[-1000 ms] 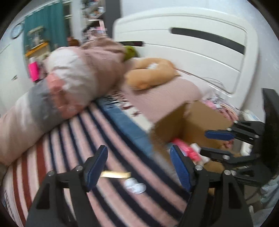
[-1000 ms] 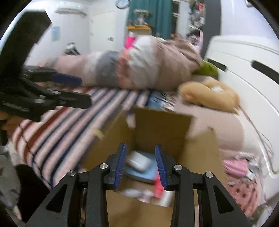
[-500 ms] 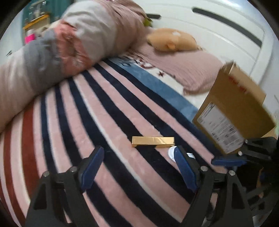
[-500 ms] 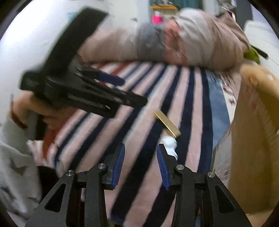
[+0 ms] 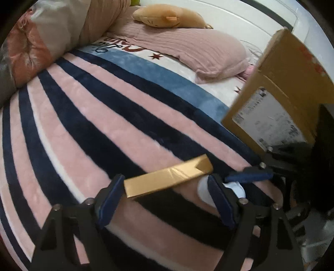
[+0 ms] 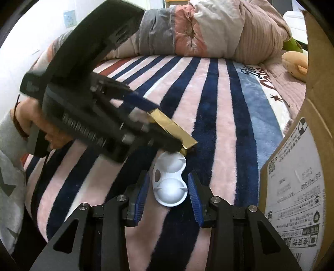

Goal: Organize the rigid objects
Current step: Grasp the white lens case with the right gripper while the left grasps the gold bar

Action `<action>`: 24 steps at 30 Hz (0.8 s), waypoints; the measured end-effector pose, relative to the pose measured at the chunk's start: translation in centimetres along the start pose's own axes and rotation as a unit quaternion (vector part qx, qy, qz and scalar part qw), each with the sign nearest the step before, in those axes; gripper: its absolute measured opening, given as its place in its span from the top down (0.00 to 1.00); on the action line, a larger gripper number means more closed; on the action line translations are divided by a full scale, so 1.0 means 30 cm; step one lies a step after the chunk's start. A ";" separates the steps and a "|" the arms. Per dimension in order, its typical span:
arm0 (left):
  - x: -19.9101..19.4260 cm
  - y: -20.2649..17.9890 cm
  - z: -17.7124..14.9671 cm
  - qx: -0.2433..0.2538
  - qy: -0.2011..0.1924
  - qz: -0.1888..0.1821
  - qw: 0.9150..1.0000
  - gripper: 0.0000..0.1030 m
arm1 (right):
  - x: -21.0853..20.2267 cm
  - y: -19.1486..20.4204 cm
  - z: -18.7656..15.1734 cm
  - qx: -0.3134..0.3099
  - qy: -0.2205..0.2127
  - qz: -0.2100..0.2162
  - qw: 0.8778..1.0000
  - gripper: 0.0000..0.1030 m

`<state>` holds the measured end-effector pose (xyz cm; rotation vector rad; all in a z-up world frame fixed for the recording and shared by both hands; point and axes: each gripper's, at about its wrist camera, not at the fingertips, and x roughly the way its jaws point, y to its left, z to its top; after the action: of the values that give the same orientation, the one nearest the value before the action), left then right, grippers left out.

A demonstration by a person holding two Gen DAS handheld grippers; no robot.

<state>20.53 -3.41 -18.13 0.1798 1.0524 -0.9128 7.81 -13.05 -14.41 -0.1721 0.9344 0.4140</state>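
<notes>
A long gold box [image 5: 167, 178] lies on the striped blanket [image 5: 87, 116]; it also shows in the right wrist view [image 6: 173, 129]. My left gripper [image 5: 165, 198] is open, its jaws either side of the box's near end, not closed on it. A white plastic two-cup case [image 6: 170, 181] lies just right of the gold box; it also shows in the left wrist view [image 5: 202, 189]. My right gripper [image 6: 168, 197] is open, its pads on both sides of the case's near cup. The left gripper body [image 6: 89, 116] hides part of the gold box.
A cardboard box [image 5: 277, 98] with a white label stands at the right on the bed, also in the right wrist view [image 6: 309, 146]. A pink pillow [image 5: 187, 50], a tan plush toy [image 5: 167, 17] and rolled quilts [image 6: 198, 29] lie at the back.
Both grippers have swung away from the cardboard box and come down low over the blanket. The left now straddles the gold box; the right has opened wider around the white case.
</notes>
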 end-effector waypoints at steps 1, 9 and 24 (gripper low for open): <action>-0.012 0.008 -0.010 -0.012 0.003 -0.015 1.000 0.50 | -0.004 -0.001 -0.005 0.002 -0.002 0.005 1.000 0.67; -0.014 -0.049 -0.013 0.001 0.004 0.016 1.000 0.50 | -0.012 0.004 -0.032 0.003 -0.003 0.006 1.000 0.67; -0.176 -0.065 -0.203 -0.087 0.015 0.076 0.993 0.85 | -0.006 -0.008 -0.031 0.020 -0.013 0.006 1.000 0.67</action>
<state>14.12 1.56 -16.47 0.1264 1.1258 -0.6786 7.11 -13.60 -14.82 -0.1256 0.9179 0.4073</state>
